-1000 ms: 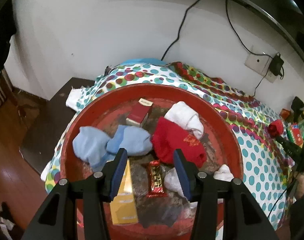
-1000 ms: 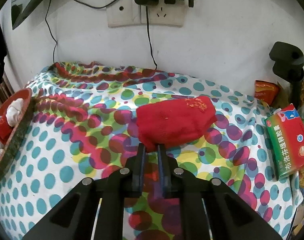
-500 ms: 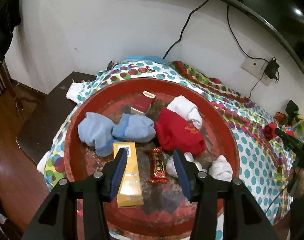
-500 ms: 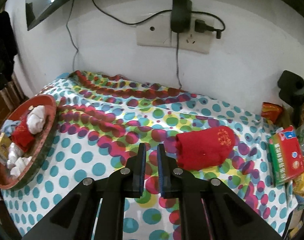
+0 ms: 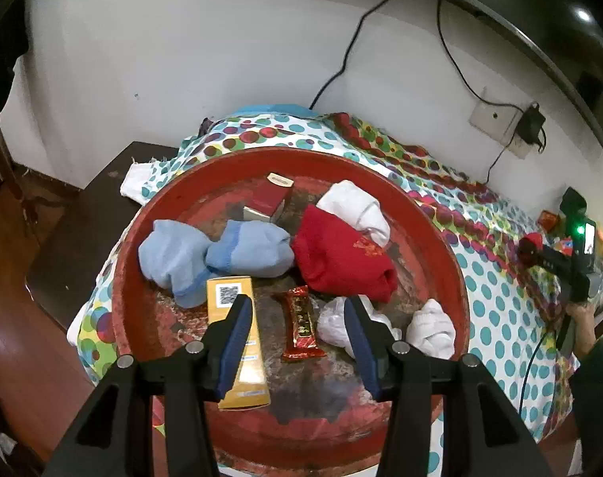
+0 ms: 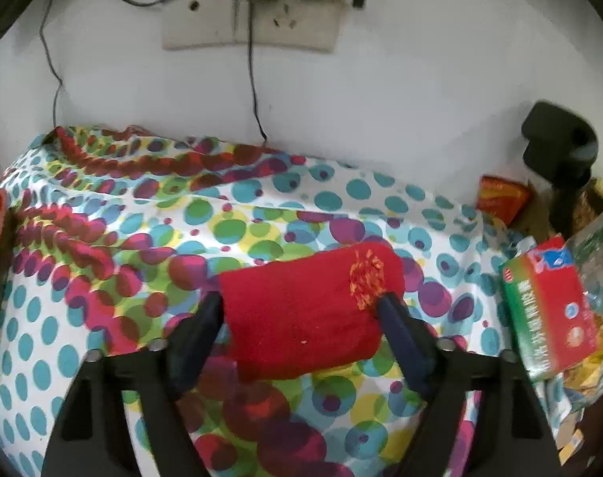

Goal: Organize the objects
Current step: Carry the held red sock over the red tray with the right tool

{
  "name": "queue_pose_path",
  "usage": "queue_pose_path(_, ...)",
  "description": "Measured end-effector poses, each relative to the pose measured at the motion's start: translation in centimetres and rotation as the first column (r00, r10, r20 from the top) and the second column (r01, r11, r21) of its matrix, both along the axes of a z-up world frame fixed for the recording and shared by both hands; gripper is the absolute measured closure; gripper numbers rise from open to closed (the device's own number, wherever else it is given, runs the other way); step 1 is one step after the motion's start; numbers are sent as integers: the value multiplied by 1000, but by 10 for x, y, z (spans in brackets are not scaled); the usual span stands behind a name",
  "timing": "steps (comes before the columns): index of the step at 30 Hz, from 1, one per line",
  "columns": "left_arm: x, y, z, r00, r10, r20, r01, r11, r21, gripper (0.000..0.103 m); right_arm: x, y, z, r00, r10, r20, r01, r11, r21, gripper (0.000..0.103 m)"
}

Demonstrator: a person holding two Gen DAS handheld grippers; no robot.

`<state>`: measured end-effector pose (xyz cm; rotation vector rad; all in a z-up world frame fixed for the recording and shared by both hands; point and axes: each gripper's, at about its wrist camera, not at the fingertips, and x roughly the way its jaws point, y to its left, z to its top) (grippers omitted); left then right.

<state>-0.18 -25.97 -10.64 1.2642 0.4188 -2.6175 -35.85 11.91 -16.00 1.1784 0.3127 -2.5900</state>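
Observation:
My left gripper (image 5: 297,314) hangs open over the round red tray (image 5: 452,262), nothing between its pads. In the tray lie two light-blue socks (image 5: 170,254), a red sock (image 5: 341,258), white socks (image 5: 357,206), a red box (image 5: 269,198), a yellow box (image 5: 232,290) and a red snack bar (image 5: 301,326). In the right wrist view my right gripper (image 6: 299,304) is low over the dotted cloth (image 6: 103,278), its jaws opening. A second red sock (image 6: 301,326) lies flat between its fingers, one fingertip (image 6: 212,306) at each end of it.
A green-and-red medicine box (image 6: 547,310), an orange packet (image 6: 500,196) and a black stand (image 6: 559,139) crowd the right end of the cloth. The wall with a socket (image 6: 250,28) and cables stands close behind. A dark side table (image 5: 83,230) sits left of the tray.
My right gripper, shut and drawn back from the red sock half a second ago, has come forward over it and spread its jaws around it. The left gripper has barely shifted.

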Motion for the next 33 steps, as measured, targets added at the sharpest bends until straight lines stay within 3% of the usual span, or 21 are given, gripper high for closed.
queue_pose_path(4,-5,7,0,1000,-16,13,16,1000,-23,54,4,3,3,1000,-7,-9,7,1000,-28,61)
queue_pose_path(9,-6,14,1,999,-30,12,30,999,-24,54,11,-1,13,1000,-4,-17,3,999,-37,69)
queue_pose_path(21,10,12,5,999,-32,19,33,999,-38,54,53,-51,53,990,122,-73,-125,991,-40,69)
queue_pose_path(33,32,-4,4,999,-26,27,28,998,-54,54,113,-148,90,943,321,-94,-327,943,-67,69)
